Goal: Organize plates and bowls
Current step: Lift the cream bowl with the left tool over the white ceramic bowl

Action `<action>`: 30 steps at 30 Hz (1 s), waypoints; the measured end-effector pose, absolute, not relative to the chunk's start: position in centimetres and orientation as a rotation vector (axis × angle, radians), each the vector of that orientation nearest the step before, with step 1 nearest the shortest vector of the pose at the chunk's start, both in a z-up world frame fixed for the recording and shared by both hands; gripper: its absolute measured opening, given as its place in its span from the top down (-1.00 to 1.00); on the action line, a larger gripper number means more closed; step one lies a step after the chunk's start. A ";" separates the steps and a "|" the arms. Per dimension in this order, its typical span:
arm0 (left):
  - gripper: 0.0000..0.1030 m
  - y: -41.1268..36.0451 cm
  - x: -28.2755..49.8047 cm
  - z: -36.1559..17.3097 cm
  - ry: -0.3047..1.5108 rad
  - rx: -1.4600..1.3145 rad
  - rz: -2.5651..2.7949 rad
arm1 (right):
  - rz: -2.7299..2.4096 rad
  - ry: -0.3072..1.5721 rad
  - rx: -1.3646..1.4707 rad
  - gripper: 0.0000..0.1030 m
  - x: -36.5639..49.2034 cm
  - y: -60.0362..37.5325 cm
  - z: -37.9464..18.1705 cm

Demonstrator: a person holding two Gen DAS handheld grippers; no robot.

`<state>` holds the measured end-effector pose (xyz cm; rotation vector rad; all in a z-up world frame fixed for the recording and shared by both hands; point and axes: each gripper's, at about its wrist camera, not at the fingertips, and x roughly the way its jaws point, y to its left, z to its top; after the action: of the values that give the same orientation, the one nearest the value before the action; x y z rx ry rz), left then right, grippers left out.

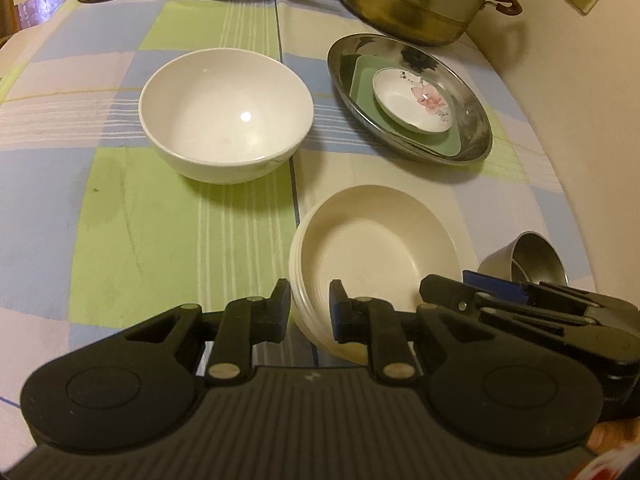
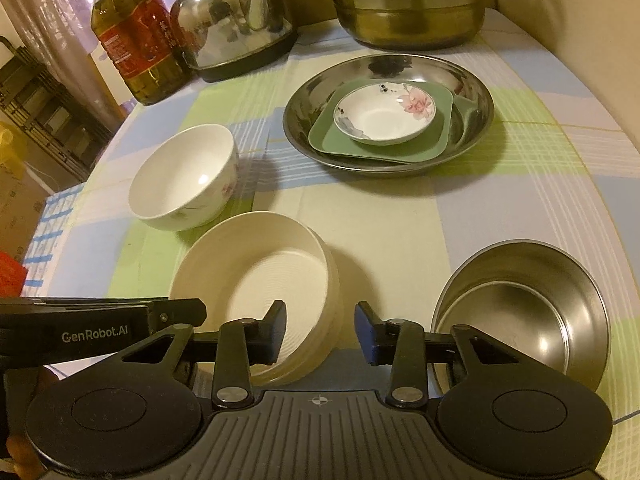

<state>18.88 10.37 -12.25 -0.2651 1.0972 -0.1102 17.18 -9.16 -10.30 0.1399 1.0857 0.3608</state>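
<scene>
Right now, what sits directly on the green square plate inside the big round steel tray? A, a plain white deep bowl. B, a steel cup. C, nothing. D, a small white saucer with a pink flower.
D: the small white saucer with a pink flower rests on the green square plate in the steel tray; the plain white deep bowl stands apart on the cloth.

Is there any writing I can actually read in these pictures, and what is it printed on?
"GenRobot.AI": white lettering on the side of the left gripper, seen in the right wrist view.
Red label on the oil bottle: printed characters, too blurred to read.
Nothing else carries readable text; the floral saucer and the white bowl bear only painted flowers.
</scene>
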 end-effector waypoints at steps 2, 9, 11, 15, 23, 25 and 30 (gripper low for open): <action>0.67 10.2 19.0 -12.3 1.101 -0.261 -0.109 | 0.360 1.088 0.137 0.36 17.3 -9.1 -10.4; 0.68 10.2 19.2 -12.5 1.104 -0.252 -0.110 | 0.365 1.090 0.135 0.65 17.4 -9.0 -10.7; 0.71 10.2 19.1 -12.5 1.105 -0.251 -0.110 | 0.363 1.089 0.130 0.66 17.4 -9.0 -10.7; 0.74 10.2 19.0 -12.2 1.094 -0.253 -0.115 | 0.361 1.082 0.136 0.66 17.3 -9.1 -10.2; 0.74 10.6 18.3 -10.0 1.042 -0.248 -0.125 | 0.377 1.061 0.140 0.67 17.3 -9.1 -7.9; 0.74 10.7 18.2 -9.4 1.034 -0.251 -0.127 | 0.381 1.055 0.140 0.67 17.3 -9.1 -7.3; 0.74 11.1 18.2 -7.8 1.003 -0.253 -0.123 | 0.395 1.036 0.139 0.67 17.6 -8.7 -5.6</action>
<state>18.22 11.07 -7.76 -0.2528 1.0027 -0.1228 17.63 -8.73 -5.57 0.1386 1.0356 0.3946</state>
